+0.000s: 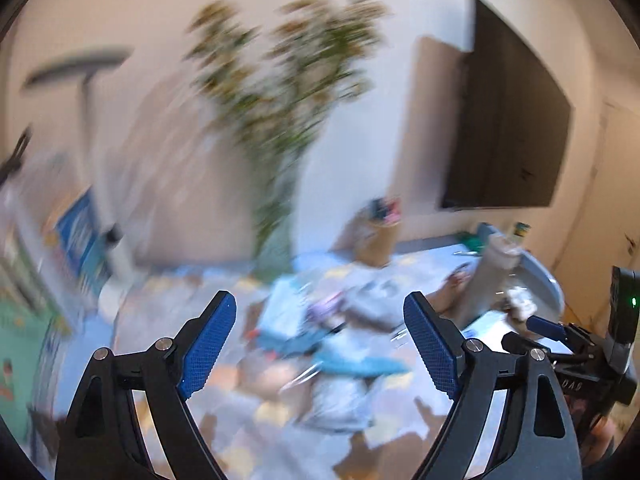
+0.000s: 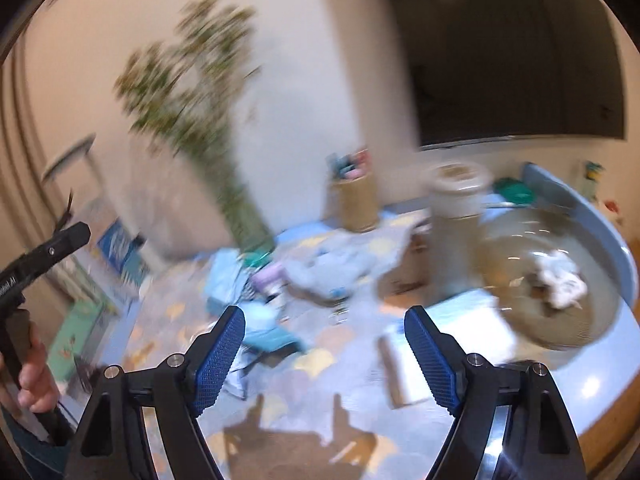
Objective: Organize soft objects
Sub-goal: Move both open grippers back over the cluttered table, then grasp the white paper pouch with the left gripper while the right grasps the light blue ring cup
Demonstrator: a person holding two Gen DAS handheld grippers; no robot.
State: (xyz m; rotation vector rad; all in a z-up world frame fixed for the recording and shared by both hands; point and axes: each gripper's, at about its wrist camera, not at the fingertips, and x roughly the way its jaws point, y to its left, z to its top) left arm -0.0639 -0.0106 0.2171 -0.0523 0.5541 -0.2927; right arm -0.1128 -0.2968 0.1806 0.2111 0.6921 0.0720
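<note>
Cloth pile (image 1: 320, 332) beyond left tool (image 1: 320, 344), apart

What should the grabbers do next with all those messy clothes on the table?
Probably lower the left gripper onto the blue cloth in the pile: both it and the right gripper stand open and empty above the table, though blur hides details.

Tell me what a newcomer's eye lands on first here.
First, the blue-padded jaws of the left gripper and right gripper, both wide open and empty in the foreground. Beyond them, a jumble of light blue and grey soft cloths litters the patterned table. A big dark screen hangs on the wall above.
</note>
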